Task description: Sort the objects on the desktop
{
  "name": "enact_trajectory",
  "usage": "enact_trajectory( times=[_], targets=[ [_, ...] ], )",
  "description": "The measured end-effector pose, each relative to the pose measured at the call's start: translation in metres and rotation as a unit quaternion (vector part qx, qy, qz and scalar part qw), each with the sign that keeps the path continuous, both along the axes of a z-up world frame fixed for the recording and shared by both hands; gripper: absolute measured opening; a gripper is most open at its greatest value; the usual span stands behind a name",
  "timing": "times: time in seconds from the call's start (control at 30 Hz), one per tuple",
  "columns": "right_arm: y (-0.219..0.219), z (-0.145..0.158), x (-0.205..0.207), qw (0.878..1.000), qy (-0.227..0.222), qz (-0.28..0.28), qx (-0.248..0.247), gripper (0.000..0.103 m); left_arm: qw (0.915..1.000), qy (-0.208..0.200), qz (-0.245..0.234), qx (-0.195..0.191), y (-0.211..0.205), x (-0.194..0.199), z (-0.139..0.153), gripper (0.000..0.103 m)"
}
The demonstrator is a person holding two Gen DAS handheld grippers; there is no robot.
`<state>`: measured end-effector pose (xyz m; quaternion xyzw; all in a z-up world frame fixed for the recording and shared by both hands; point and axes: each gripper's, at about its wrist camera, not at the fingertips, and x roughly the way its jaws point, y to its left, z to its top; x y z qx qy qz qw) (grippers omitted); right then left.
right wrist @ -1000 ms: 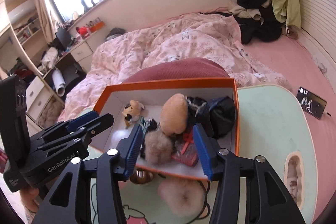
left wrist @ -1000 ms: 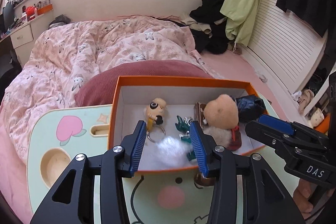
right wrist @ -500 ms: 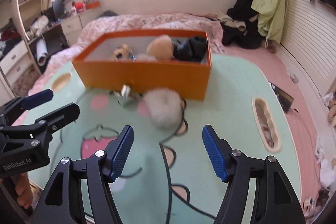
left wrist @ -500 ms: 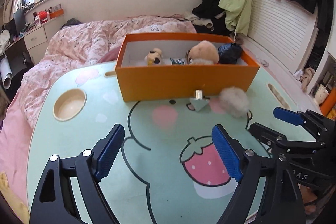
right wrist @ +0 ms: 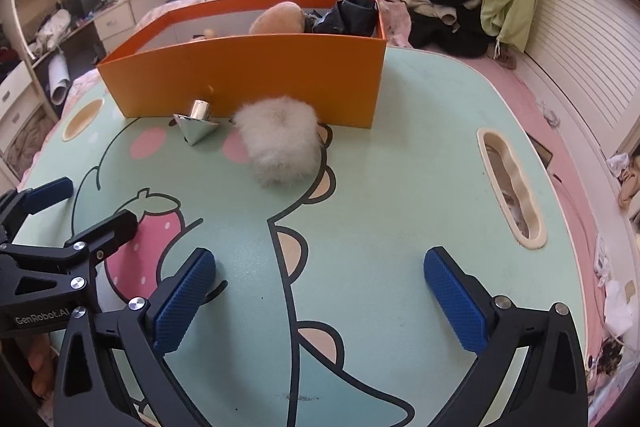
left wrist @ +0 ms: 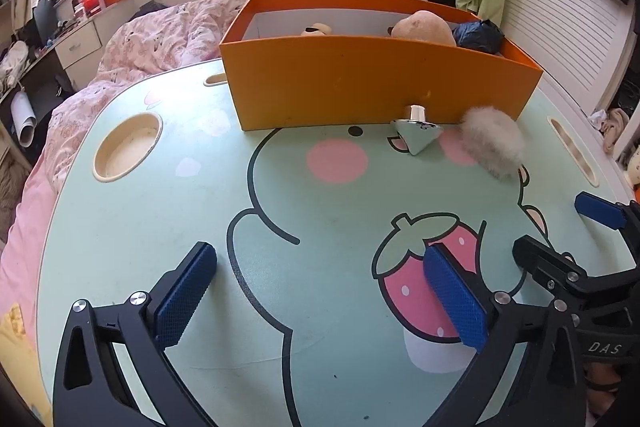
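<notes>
An orange box (left wrist: 360, 83) (right wrist: 248, 79) stands at the far side of the mint cartoon table (left wrist: 280, 227) (right wrist: 380, 187), holding a tan plush (left wrist: 422, 27) (right wrist: 278, 19), a dark bag (left wrist: 478, 35) (right wrist: 348, 19) and a small figure (left wrist: 318, 29). In front of the box lie a silver spinning top (left wrist: 416, 135) (right wrist: 196, 125) and a grey-white fluffy pom (left wrist: 492, 143) (right wrist: 280, 143). My left gripper (left wrist: 320, 291) hovers low over the near table, jaws opening wide, nothing between them. My right gripper (right wrist: 320, 291) is likewise opening and empty; it shows at the right edge of the left view (left wrist: 568, 239).
The table has a round cup recess (left wrist: 128, 147) (right wrist: 82, 119) at left and a long slot (right wrist: 512, 183) (left wrist: 572, 151) at right. A bed with a pink quilt (left wrist: 172, 35) lies behind. Clothes (right wrist: 460, 15) are piled by the wall; drawers (left wrist: 76, 47) stand left.
Both grippers pulled back from over the box and sank toward the near table. Their jaws spread from narrow to wide. The pom and top stay in front of the box.
</notes>
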<state>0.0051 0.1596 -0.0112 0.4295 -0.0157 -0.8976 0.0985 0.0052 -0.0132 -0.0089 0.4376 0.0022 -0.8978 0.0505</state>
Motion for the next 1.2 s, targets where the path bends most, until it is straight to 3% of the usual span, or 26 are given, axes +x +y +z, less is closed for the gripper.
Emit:
enact_trajectory(
  times=[1.2],
  targets=[
    [-0.0018, 0.0014, 0.002, 1.0, 0.004, 0.002, 0.001, 0.103, 1.0, 0.001, 0.0, 0.0, 0.0003, 0.001, -0.0001, 0.103]
  ],
)
